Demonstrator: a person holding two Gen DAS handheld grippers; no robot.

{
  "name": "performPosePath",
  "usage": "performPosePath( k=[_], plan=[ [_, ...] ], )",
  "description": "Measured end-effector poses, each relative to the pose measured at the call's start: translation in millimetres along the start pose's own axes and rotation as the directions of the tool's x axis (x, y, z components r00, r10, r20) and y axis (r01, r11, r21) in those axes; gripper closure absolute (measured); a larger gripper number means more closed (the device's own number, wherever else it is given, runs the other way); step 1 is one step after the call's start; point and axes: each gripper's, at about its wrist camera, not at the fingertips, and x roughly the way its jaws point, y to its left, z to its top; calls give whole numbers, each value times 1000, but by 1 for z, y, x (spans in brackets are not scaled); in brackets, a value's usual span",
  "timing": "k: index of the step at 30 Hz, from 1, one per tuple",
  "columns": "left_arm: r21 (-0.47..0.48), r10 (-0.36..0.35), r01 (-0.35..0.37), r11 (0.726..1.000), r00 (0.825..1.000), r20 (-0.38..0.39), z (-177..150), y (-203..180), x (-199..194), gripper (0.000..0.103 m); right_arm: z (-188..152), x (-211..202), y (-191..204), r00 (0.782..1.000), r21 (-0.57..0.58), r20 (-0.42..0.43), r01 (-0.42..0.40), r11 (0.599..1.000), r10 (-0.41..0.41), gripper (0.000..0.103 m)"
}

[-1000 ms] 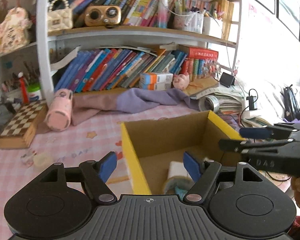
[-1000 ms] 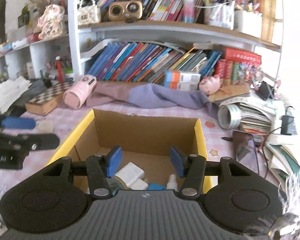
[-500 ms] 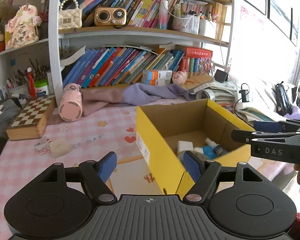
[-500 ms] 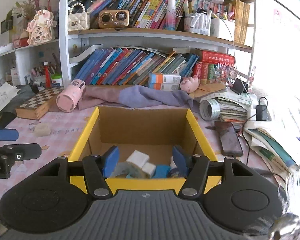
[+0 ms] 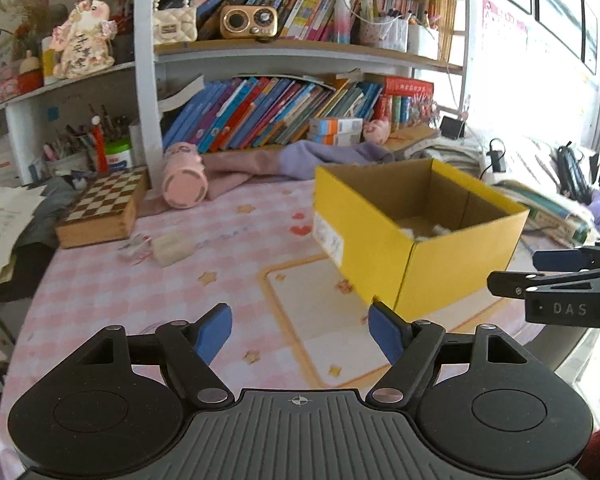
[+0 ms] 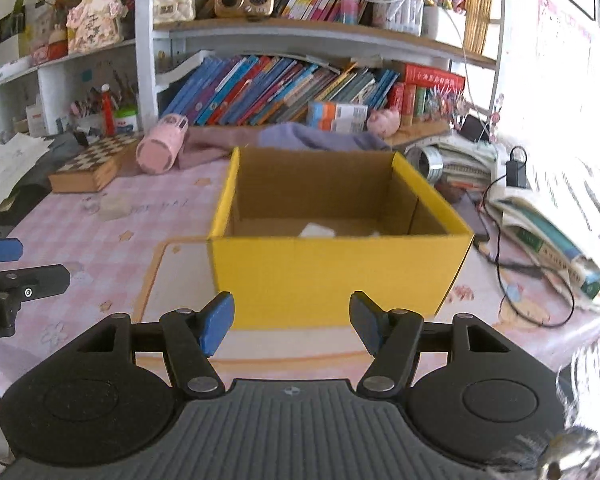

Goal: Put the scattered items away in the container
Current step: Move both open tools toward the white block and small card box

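A yellow cardboard box [image 5: 400, 256] stands open on the pink checked tablecloth, with white items on its floor; it also shows in the right wrist view [image 6: 340, 276]. A pale block [image 5: 172, 245] and a small clear packet [image 5: 134, 249] lie on the cloth left of the box; the block is faint in the right wrist view [image 6: 114, 209]. My left gripper [image 5: 300, 330] is open and empty, above the cloth in front of the box's near corner. My right gripper [image 6: 292, 326] is open and empty, in front of the box's near wall.
A chessboard box [image 5: 104, 208] and a lying pink cup [image 5: 184, 182] sit at the back left by purple cloth [image 5: 324, 156]. A bookshelf stands behind. Right of the box are stacked books [image 6: 552, 236], a cable [image 6: 516, 276], a phone and a tape roll [image 6: 430, 162].
Both grippers have pulled back from over the box toward the table's near side. The box now looks farther away and its contents are mostly hidden behind its walls.
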Motion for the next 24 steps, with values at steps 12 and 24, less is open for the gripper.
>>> performPosePath(
  k=[12,24],
  plan=[
    [-49,45,-48,998,998,-50,-23,24,-20,13,-14,1,35,992,-26,-102,-72,997,69,38],
    [-65,100,-105,992,992,-77,-33,46,-27,12,-13,5,65,984,-75,-123,-138,988,128,37]
  ],
)
